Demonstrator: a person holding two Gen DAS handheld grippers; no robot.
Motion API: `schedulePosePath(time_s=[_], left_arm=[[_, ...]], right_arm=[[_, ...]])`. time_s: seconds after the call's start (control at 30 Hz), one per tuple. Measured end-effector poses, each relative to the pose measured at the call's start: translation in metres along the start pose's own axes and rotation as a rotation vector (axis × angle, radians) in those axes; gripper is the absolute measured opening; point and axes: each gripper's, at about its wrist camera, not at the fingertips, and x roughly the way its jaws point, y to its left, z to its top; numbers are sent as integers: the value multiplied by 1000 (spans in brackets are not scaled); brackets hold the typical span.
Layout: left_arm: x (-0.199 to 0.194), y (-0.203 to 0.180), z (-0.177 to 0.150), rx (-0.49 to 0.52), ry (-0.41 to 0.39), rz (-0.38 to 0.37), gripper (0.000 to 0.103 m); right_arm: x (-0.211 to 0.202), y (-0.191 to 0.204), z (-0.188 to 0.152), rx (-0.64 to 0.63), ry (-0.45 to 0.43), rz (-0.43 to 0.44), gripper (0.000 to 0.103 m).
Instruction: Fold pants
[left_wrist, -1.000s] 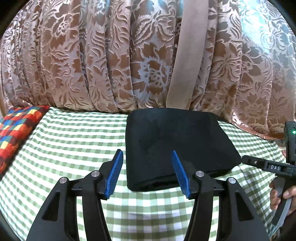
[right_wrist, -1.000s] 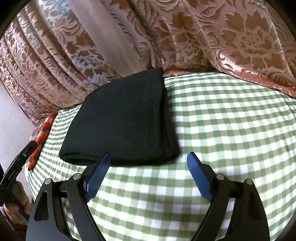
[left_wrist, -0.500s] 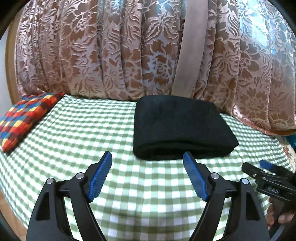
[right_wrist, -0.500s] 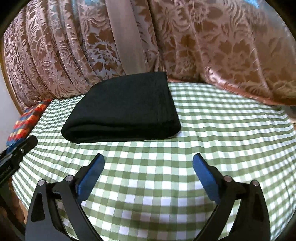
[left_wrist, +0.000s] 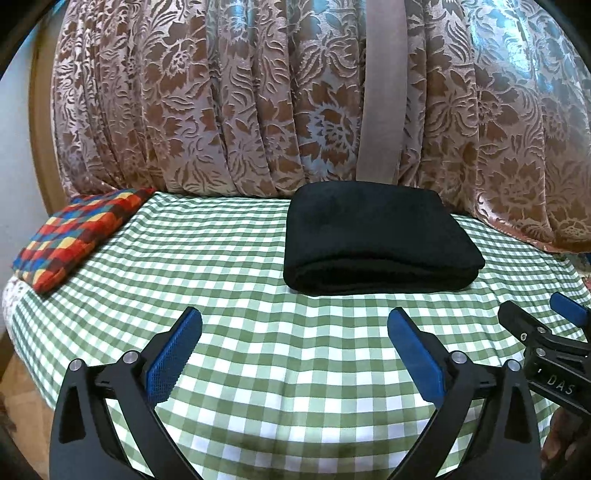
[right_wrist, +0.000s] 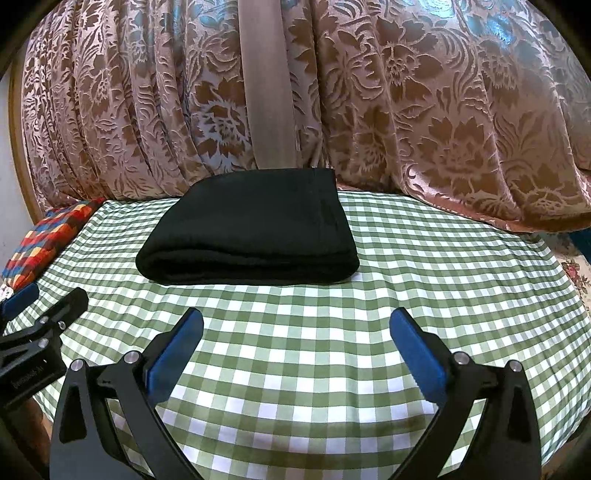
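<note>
curtain hangs behind | counter in green check cloth | pants lie folded in a black stack at its far edge; soft, limp, light, best pinched at the layered near edge | left gripper opening, empty | right gripper spread wide, empty

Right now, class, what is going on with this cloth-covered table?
A person holds two black grippers with blue pads over a green-and-white checked tablecloth. The black pants lie folded into a thick rectangle near the floral curtain, untouched. The left gripper is opening with nothing between its pads; the right gripper is open and empty. A multicoloured cushion lies at the table's left end.
</note>
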Motion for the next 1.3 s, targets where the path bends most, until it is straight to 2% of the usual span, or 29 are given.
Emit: schedulePosePath(time_s=[0.5,1.3], left_arm=[[2,0,2,-1,-10,5,99],[-5,4,2,-17,-25,10,99]], right_arm=[[8,-1,-3,-6,31,15,101],[1,3,-5,-26,13,8,101]])
